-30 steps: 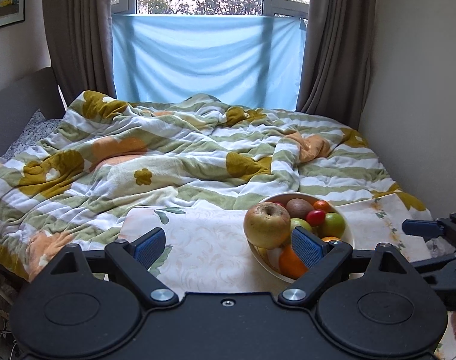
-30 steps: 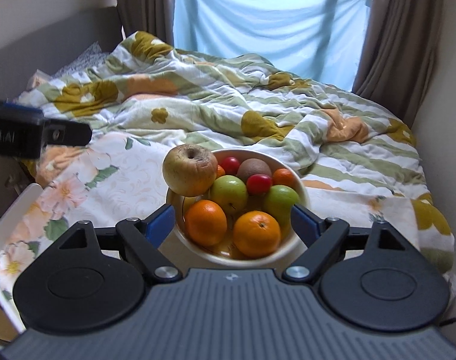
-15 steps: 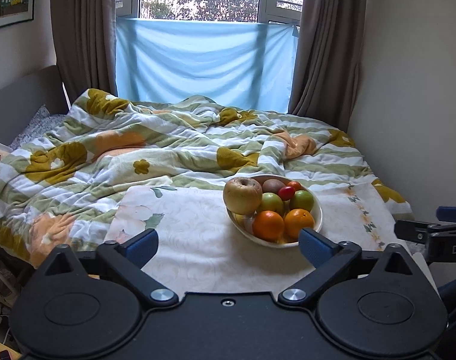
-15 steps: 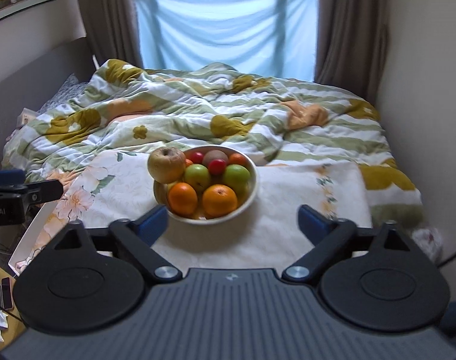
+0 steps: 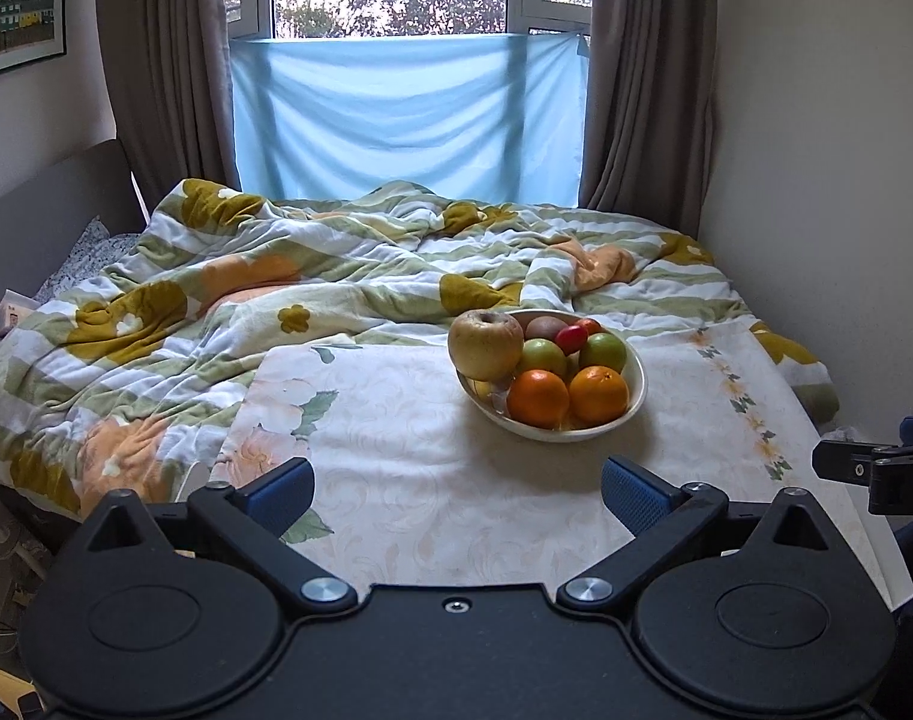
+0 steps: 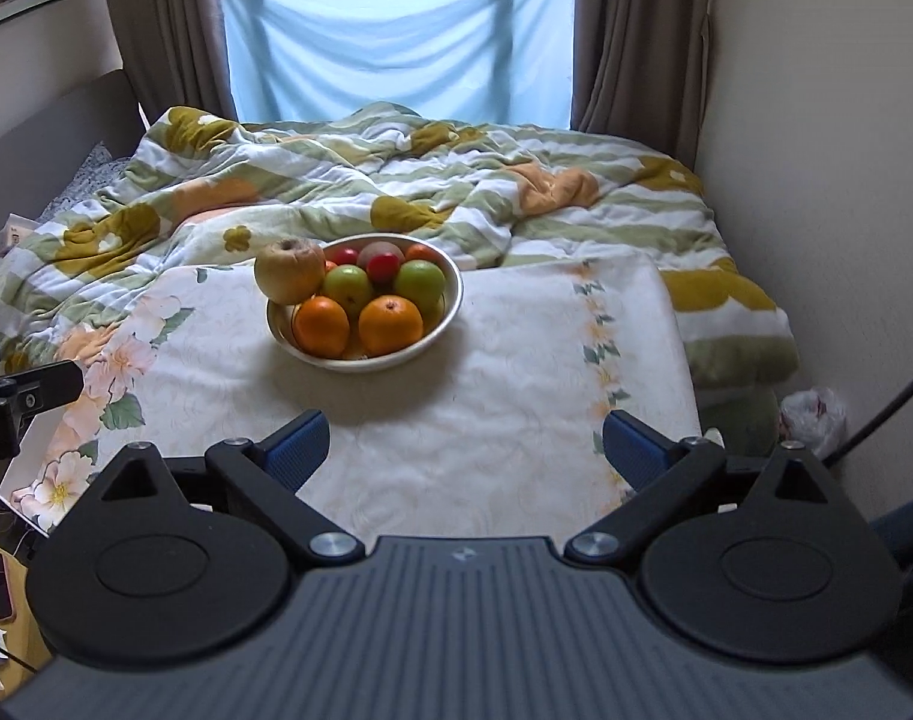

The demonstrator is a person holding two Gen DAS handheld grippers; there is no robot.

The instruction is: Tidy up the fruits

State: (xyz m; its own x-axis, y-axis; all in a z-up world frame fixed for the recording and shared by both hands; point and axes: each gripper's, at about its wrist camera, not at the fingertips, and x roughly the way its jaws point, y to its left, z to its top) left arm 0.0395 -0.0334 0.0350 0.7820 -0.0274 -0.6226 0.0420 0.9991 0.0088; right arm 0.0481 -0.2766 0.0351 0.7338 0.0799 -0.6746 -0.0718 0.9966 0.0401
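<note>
A cream bowl (image 5: 635, 396) (image 6: 450, 300) full of fruit rests on a flowered white cloth (image 5: 426, 468) (image 6: 516, 372) spread on the bed. A large yellow-brown apple (image 5: 485, 345) (image 6: 290, 272) sits on its left rim. Behind it lie two oranges (image 5: 567, 397) (image 6: 360, 325), two green apples (image 6: 384, 285), small red fruits and a kiwi. My left gripper (image 5: 456, 495) stands open and empty, well short of the bowl. Open too, with nothing between its fingers, my right gripper (image 6: 465, 450) hangs over the cloth's near part.
A crumpled green, white and mustard quilt (image 5: 246, 288) covers the bed behind the cloth. Walls close in on the right, and curtains with a blue sheet (image 5: 396, 114) hang at the window. A white bag (image 6: 813, 414) lies on the floor at right.
Both grippers have pulled back from the bowl, which now looks smaller and farther. Their jaws stand a little wider. The tilted right view has levelled out.
</note>
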